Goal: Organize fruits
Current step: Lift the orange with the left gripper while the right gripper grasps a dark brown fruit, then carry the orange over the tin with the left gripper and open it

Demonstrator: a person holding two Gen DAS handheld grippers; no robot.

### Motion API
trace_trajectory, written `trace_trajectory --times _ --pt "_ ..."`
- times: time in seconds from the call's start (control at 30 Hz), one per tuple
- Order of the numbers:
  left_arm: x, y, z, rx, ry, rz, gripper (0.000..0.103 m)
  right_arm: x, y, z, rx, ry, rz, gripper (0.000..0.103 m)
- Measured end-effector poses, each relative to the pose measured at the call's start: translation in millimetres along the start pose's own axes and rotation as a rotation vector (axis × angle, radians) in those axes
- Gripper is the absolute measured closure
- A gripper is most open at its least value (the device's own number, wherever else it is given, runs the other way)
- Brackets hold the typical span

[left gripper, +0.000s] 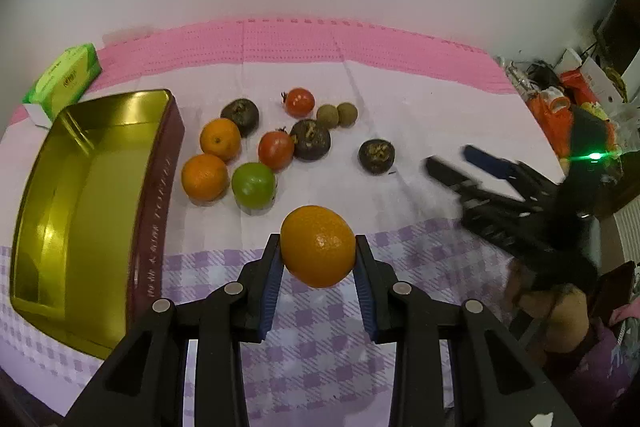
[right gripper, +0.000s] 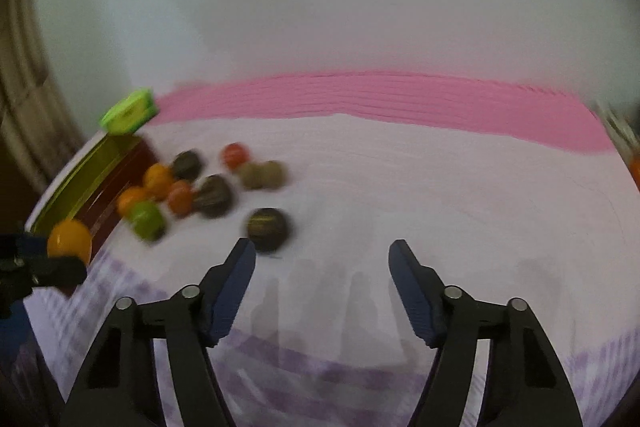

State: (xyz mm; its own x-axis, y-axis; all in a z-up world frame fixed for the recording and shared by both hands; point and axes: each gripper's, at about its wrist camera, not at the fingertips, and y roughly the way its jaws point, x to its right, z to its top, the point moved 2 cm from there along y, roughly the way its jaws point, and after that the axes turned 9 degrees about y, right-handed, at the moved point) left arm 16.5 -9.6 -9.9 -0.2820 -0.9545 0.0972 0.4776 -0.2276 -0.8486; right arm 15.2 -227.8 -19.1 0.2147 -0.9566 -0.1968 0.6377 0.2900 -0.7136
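Left wrist view: orange clamped in left gripper, lifted; carry to gold tin at nine o'clock judged next. Right gripper empty, jaws apart.

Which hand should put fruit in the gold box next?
Probably the left. The left gripper already squeezes an orange, and the gold box sits just beside it. The right gripper is open, holding nothing, farther from the box.

Dim fisheye views; right wrist picture smeared, perhaps motion blur.
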Motion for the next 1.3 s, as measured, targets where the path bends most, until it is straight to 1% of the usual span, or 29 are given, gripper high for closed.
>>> trace_trajectory --times 0.03,0.13,0.2,0.3,0.37,0.4,0.43,0.5,0.57,0.8,0.97,1.3 --pt "6.9 -1.3 6.8 0.001 0.003 0.004 0.073 -5.9 3.9 0.7 -0.006 -0.027 -0.003 0.036" --pt "7.2 -10.0 7.2 0.016 0.000 0.016 0.073 -20.8 23.1 6.4 -0.043 -0.090 -0.010 0.041" --pt "6.2 -14.3 7.5 0.022 -0.007 0.024 0.073 -23.8 38.2 6.9 -0.080 -0.117 -0.035 0.052" --pt "-1.9 -19.7 9.0 0.034 -0.010 0.035 0.073 -25.8 51.6 4.7 -0.091 -0.122 -0.048 0.053" --pt "-5.7 -24.3 9.6 0.038 -0.016 0.046 0.073 -26.6 59.2 4.2 -0.094 -0.123 -0.054 0.055" --pt "-8.5 -26.1 10.2 0.040 -0.018 0.050 0.073 -26.7 58.7 3.2 -0.088 -0.119 -0.064 0.064" --pt "-11.1 -28.2 10.7 0.042 -0.021 0.058 0.073 -25.3 59.4 3.1 -0.090 -0.113 -0.068 0.066" --pt "-15.4 -31.9 11.8 0.047 -0.022 0.085 0.073 -22.7 59.8 3.4 -0.088 -0.096 -0.059 0.066" --pt "-20.6 -33.9 13.3 0.048 -0.028 0.098 0.073 -23.1 58.6 0.3 -0.073 -0.096 -0.084 0.066" --pt "-43.0 -38.5 14.8 0.052 -0.040 0.144 0.073 -20.5 56.9 -0.2 -0.070 -0.069 -0.101 0.066" --pt "-67.4 -37.7 14.7 0.058 -0.028 0.200 0.073 -20.8 57.4 0.0 -0.068 -0.060 -0.101 0.066" --pt "-120.3 -26.2 10.5 0.023 -0.030 0.301 0.073 -21.1 57.8 -0.1 -0.067 -0.065 -0.106 0.066"
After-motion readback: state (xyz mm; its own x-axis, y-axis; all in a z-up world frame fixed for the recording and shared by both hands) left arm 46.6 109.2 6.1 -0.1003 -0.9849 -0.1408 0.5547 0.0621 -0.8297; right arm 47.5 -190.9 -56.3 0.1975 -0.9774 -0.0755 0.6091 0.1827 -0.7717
